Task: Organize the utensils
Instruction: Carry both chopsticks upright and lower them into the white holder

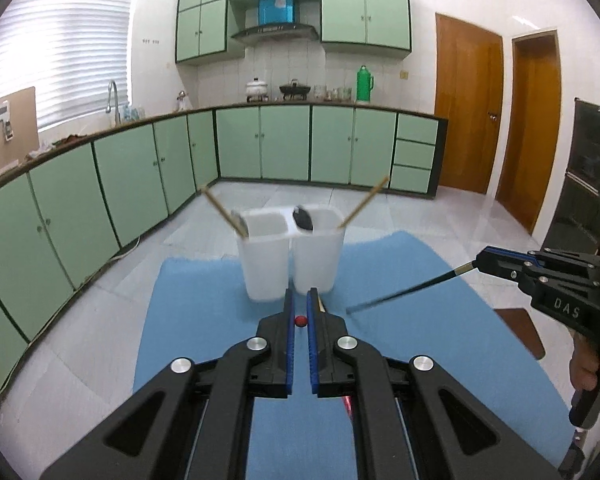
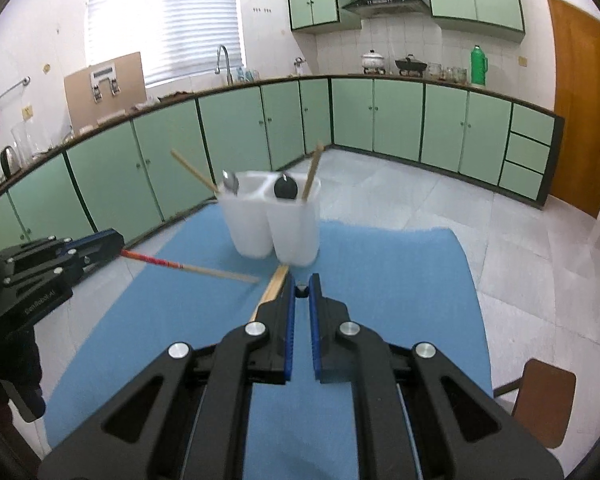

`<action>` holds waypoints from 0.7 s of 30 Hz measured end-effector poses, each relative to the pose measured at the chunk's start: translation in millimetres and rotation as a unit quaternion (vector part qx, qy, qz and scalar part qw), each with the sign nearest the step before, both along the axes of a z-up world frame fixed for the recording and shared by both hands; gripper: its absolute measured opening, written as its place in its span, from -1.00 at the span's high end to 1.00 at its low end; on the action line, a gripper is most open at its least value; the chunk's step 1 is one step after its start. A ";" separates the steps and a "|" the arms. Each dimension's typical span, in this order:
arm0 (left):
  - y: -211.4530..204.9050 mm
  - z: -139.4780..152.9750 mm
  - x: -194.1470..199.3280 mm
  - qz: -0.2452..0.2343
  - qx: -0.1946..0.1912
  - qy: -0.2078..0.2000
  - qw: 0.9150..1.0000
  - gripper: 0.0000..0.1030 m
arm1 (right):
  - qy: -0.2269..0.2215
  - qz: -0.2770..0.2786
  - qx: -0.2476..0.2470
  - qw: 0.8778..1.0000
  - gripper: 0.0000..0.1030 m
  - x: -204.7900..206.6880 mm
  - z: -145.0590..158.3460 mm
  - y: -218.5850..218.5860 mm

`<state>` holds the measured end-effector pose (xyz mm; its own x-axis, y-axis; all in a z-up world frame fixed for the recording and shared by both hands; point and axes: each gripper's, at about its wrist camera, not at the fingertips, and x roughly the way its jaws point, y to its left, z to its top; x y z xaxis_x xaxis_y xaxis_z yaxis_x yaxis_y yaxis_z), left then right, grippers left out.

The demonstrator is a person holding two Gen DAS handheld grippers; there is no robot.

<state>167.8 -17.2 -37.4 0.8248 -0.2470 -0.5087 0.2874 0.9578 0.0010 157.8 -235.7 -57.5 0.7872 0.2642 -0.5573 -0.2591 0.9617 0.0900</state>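
**Wooden and black chopsticks held over blue cloth**

Wood-and-red chopstick [image 2: 188,267] juts level from the left gripper [image 1: 301,304], clamped tight on its end, tip aimed at the translucent two-compartment holder [image 1: 290,256]. The right gripper [image 2: 301,289] pinches a slim black chopstick [image 1: 404,290], slanting down-left above the blue cloth [image 1: 420,320]. Another wooden stick [image 2: 274,280] lies flat there.

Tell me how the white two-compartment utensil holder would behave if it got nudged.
The utensil holder looks like thin translucent plastic, probably light. It stands tall, with chopsticks leaning outward, so it may tip or slide on the blue mat.
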 end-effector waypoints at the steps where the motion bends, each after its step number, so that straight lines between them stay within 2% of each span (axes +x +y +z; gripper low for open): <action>1: 0.7 5.0 2.0 -0.003 -0.001 -0.005 1.000 0.89 | -0.002 0.004 0.004 1.000 0.88 3.0 6.2 -0.5; 14: 3.1 55.8 25.2 -0.030 -0.015 -0.047 0.998 0.90 | -0.047 0.056 -0.010 0.997 0.89 42.1 82.4 8.1; 21: -6.4 104.3 41.6 -0.035 -0.022 -0.111 0.993 0.90 | -0.092 0.067 0.021 0.993 0.89 66.7 133.5 3.5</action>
<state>209.4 -23.6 66.9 0.8954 -0.3258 -0.3034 0.3511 0.9358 0.0313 224.6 -232.2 76.1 0.8306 0.3934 -0.3941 -0.3999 0.9139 0.0693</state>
